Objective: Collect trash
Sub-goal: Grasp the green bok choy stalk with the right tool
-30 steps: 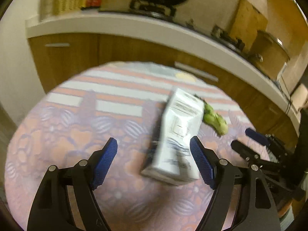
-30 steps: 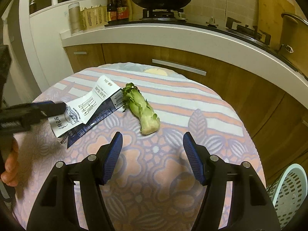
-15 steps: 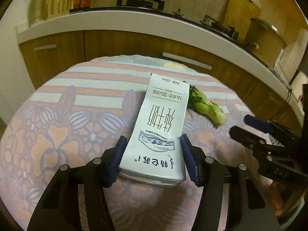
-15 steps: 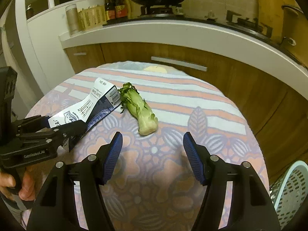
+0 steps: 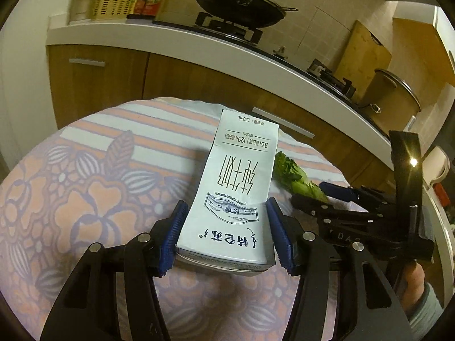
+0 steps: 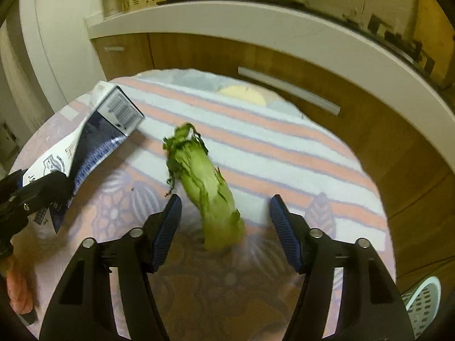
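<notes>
A white milk carton (image 5: 236, 187) with blue print is clamped between the blue pads of my left gripper (image 5: 226, 234) and held tilted above the round table; it also shows in the right wrist view (image 6: 85, 145). A green vegetable stub (image 6: 207, 187) lies on the tablecloth, its pale end between the fingers of my right gripper (image 6: 224, 227), which is open with gaps on both sides. The vegetable also shows in the left wrist view (image 5: 298, 180), behind the carton.
The round table has a pink and lilac flowered cloth (image 5: 85, 199). A wooden kitchen counter (image 6: 284, 22) with wok and bottles curves behind it. A white perforated basket (image 6: 423, 304) stands on the floor at lower right.
My left gripper has closed on the carton and raised it off the cloth. My right gripper has moved forward until its open fingers straddle the vegetable stub.
</notes>
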A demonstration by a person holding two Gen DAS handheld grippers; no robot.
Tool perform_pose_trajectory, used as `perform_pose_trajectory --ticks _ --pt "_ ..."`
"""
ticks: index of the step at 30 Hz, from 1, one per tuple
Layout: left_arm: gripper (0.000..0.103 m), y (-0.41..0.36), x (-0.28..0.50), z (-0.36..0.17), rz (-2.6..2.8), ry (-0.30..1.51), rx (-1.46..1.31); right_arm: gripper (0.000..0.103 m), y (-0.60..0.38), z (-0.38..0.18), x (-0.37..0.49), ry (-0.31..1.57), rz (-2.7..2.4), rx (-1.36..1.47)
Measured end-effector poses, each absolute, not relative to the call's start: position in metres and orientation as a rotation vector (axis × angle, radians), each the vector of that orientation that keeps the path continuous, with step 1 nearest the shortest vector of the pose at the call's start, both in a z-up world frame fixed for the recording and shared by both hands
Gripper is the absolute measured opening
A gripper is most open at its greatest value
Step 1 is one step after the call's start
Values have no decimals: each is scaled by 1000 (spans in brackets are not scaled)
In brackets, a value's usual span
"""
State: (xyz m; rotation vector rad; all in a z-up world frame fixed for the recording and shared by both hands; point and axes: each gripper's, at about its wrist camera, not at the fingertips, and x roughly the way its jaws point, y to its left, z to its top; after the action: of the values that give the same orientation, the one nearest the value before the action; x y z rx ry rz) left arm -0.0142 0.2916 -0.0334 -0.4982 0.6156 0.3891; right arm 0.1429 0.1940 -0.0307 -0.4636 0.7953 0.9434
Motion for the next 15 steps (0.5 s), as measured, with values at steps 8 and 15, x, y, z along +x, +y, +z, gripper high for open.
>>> perform_pose_trajectory --ticks 8,15 --pt "54 289 -13 -30 394 625 -509 24 179 -24 121 763 958 -437" --pt "54 263 -22 -8 378 595 -491 24 137 -9 108 761 945 -346"
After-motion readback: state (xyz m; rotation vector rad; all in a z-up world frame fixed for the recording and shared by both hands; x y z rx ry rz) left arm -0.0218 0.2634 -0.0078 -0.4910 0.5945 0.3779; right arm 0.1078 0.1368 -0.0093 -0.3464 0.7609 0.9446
